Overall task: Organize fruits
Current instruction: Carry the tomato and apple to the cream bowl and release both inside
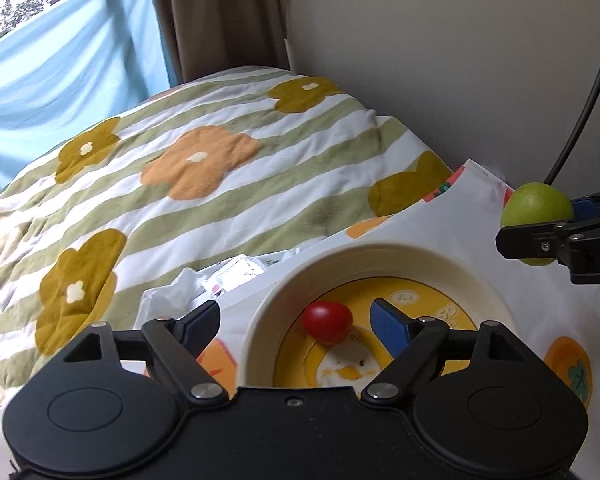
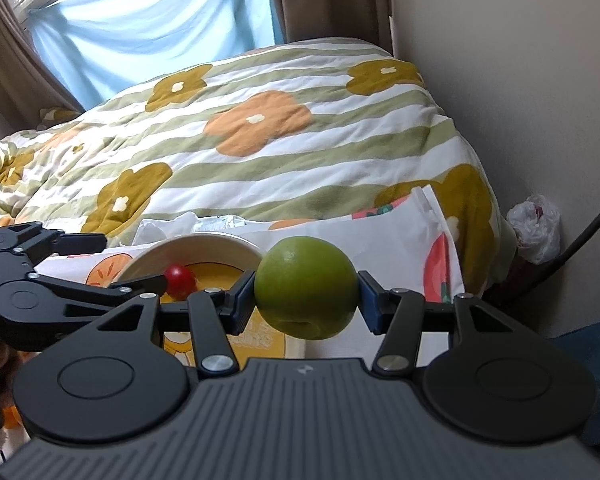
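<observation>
Sitting on a white cloth (image 1: 480, 216) printed with orange fruit shapes, a round cream bowl (image 1: 260, 320) with a smooth, thick rim and a yellow cartoon-printed bottom is holding a single small red tomato (image 1: 327, 322), glossy and egg-shaped, lying just left of the middle. The left tongs (image 1: 298, 322) are hanging over the bowl with their blue-padded tips spread wide, one outside the rim and one over the yellow bottom; the tomato is lying between them, touched by neither. The right tongs (image 2: 306, 292) are gripping a round, matte green fruit (image 2: 306, 286), a lime or small green apple by the look of it, their blue pads pressing its two sides, and it is hanging in the air just beside the bowl's right rim. Behind the cloth, a soft quilted blanket (image 2: 260, 160) is covering a bed in white and sage-green stripes with large mustard and orange flowers. Some crumpled white paper or plastic (image 1: 172, 292) is lying between the blanket and the bowl. A pale blue sheet (image 2: 148, 28) is draping across the window, with brown curtains (image 1: 216, 16) beside it.
</observation>
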